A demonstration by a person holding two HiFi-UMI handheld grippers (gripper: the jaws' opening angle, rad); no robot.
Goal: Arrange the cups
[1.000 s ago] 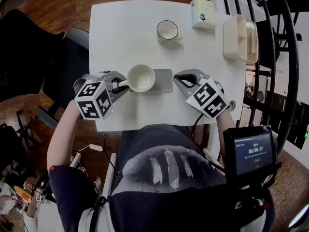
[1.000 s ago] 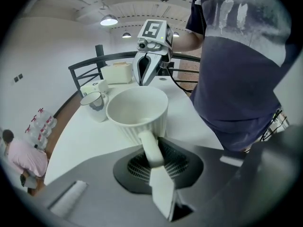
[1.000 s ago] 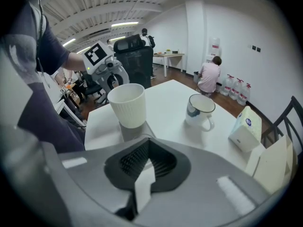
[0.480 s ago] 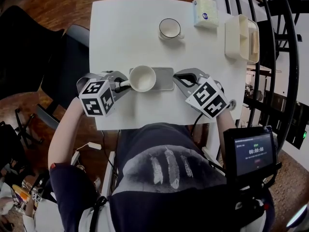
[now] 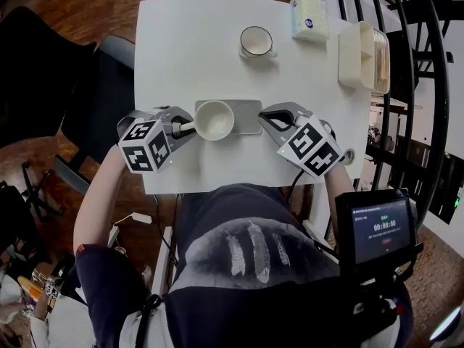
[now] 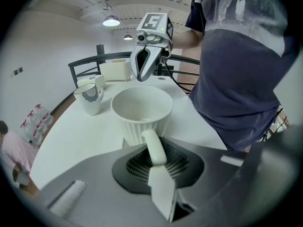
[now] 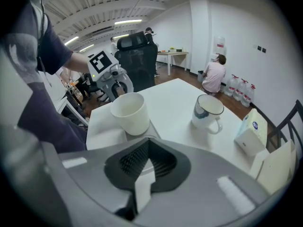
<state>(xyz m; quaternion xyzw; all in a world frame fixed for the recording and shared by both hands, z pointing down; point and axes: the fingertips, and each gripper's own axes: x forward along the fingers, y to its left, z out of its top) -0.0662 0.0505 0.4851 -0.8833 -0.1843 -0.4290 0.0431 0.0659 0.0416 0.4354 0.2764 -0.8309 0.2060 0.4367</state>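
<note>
Left gripper [image 5: 178, 127]: fingers are opening, and the handle [image 6: 155, 148] of the white ribbed cup [image 6: 142, 110] lies between them. The pads look to be touching it at this instant.

- Cup stands upright on the left end of a grey tray [image 5: 248, 118], mid-desk [image 5: 188, 49], with its handle towards the left gripper.
- Inside is bare white. Empty.

Handling, judged:
- Looks like glazed ceramic, so stiff, smooth and chippable. Moderate weight for its size.
- The handle is the sensible hold. It is a thick loop the fingers can straddle, and it gives control of the cup's turn.
- The fluted wall is wide and round, and would likely slip.
- Set down flat; a tilted landing on the tray edge could tip it.

Right gripper [image 7: 147, 143]: fingers closed, nothing between them. Its tip is at the right end of the tray, apart from the cup.

Second cup, a mug [image 7: 207, 112] with a dark rim and a patterned side:
- Upright, farther back on the desk, well apart from the tray, handle to the right in the head view.
- Appears empty.

Far right: tissue box [image 5: 308, 19], then a white container [image 5: 357, 53] at the desk edge. Its contents cannot be made out.
</note>
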